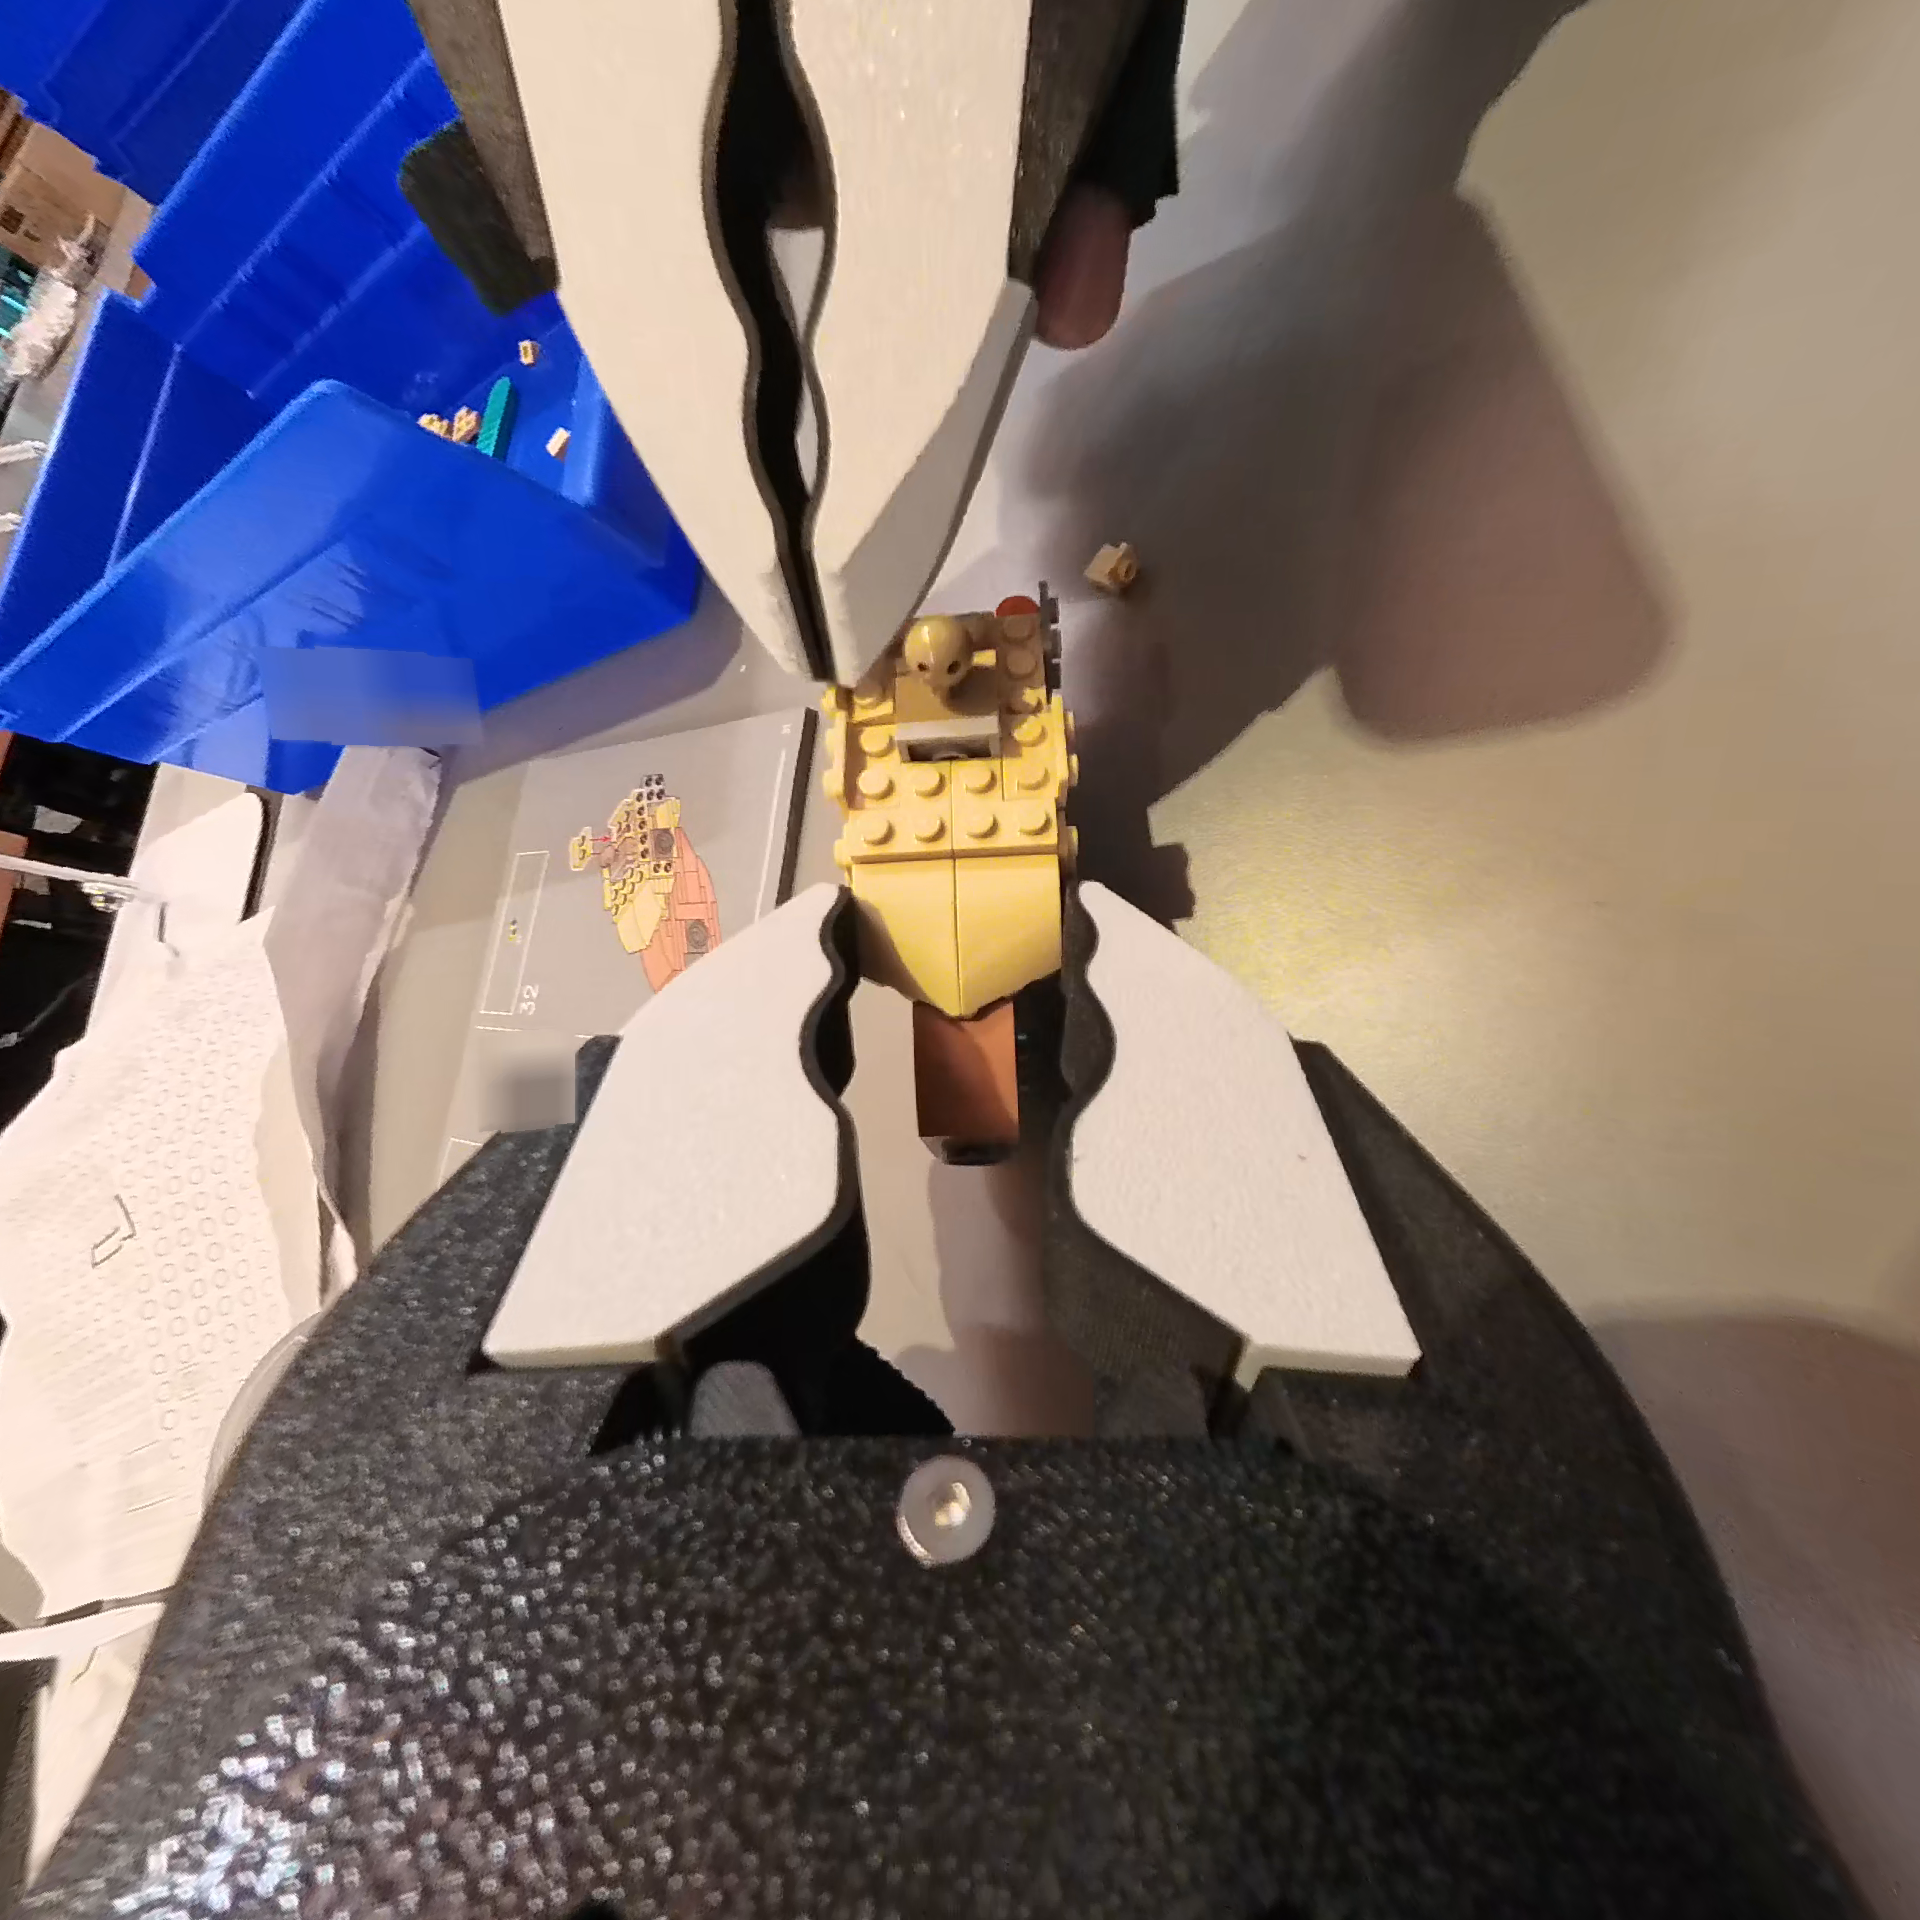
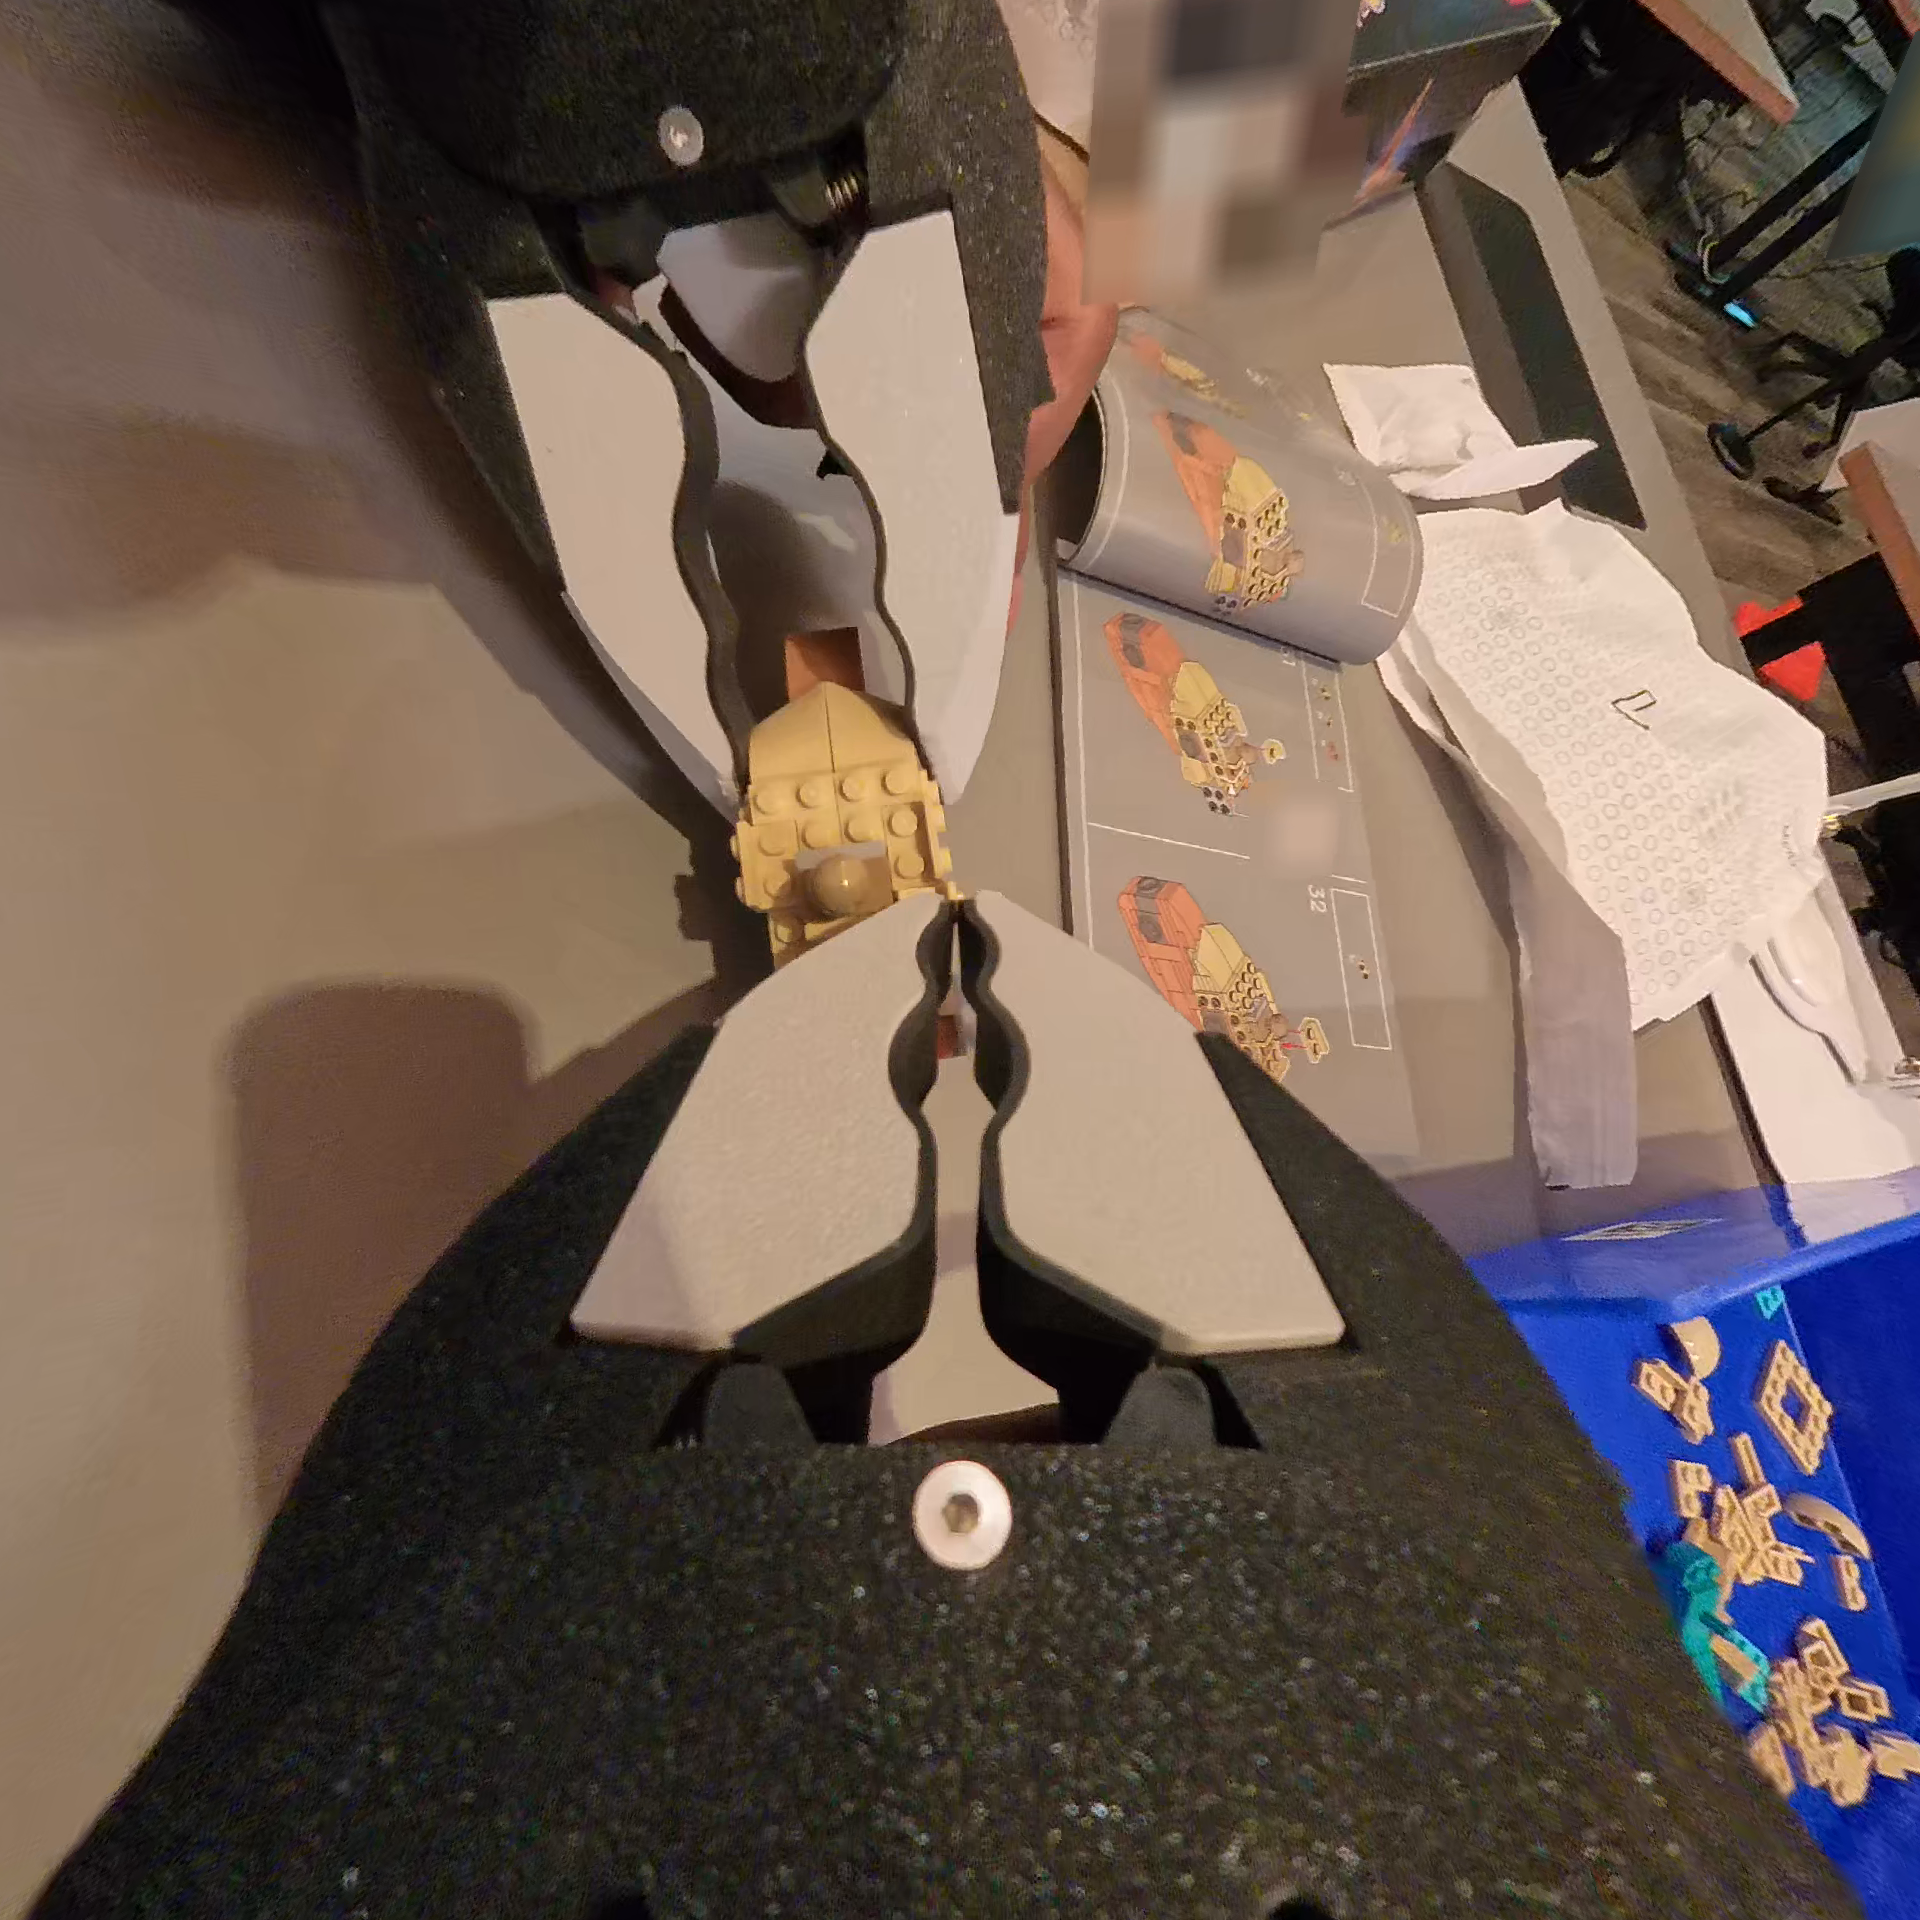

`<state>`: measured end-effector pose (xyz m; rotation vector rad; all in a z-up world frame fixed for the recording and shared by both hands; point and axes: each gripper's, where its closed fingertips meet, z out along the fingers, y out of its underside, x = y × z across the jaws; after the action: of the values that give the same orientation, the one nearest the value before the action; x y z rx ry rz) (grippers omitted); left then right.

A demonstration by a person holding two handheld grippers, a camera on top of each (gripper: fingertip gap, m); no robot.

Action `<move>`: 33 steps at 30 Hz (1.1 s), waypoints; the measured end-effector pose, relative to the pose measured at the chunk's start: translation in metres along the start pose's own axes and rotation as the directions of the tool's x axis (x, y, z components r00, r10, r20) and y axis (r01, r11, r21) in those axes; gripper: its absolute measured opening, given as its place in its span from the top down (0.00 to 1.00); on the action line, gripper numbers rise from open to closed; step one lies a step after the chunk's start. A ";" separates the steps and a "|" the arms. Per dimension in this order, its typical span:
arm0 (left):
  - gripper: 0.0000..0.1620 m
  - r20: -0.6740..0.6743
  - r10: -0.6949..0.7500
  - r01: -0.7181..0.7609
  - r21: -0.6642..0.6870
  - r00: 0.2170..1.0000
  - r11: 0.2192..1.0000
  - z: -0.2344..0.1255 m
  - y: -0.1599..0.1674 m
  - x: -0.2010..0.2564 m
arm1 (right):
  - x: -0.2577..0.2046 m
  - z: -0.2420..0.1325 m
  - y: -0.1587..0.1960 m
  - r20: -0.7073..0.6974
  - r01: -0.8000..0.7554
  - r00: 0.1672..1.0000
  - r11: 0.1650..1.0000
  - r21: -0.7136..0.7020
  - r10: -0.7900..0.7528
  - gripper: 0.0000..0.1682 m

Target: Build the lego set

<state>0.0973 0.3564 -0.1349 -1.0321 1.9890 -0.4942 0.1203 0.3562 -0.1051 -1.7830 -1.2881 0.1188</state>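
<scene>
Tan and brown, the model (image 1: 956, 852) sits at the frame centre in my left wrist view, its curved tan end clamped between my left gripper (image 1: 956, 914) fingers. My right gripper (image 1: 831, 665), jaws pressed nearly together, touches the model's upper left edge; whether it pinches anything I cannot tell. Lower right in my right wrist view, a blue bin (image 2: 1621, 1340) holds loose tan pieces (image 2: 1756, 1538). Beside the model, the booklet (image 2: 1226, 790) lies open.

A pale grey tabletop (image 2: 208, 831) under warm indoor light, crossed by soft shadows. Blue plastic bins (image 1: 343, 582) line one edge beside crumpled white paper towels (image 2: 1621, 727). Beyond, dark wood-look flooring (image 2: 1756, 343) and black chair legs (image 2: 1808, 384).
</scene>
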 end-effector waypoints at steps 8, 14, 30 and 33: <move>0.77 -0.021 -0.027 0.027 0.008 0.999 1.000 0.001 0.000 0.003 | -0.002 0.001 0.003 -0.018 0.061 0.998 0.998 -0.033 -0.062 1.00; 0.77 -0.013 -0.030 0.030 0.017 0.999 0.999 0.002 -0.001 0.002 | -0.002 -0.001 0.003 -0.026 0.078 0.997 0.996 -0.039 -0.079 1.00; 0.78 0.011 -0.016 0.016 0.023 1.000 1.000 0.001 -0.004 0.000 | -0.001 -0.002 0.002 -0.024 0.113 0.993 0.992 -0.062 -0.115 1.00; 0.78 0.019 -0.016 0.016 0.025 1.000 1.000 0.000 -0.005 -0.001 | -0.001 -0.002 0.002 -0.022 0.113 0.993 0.992 -0.062 -0.114 1.00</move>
<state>0.1003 0.3545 -0.1314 -1.0343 1.9548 -0.5150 0.1224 0.3544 -0.1053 -1.7522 -1.3849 -0.0071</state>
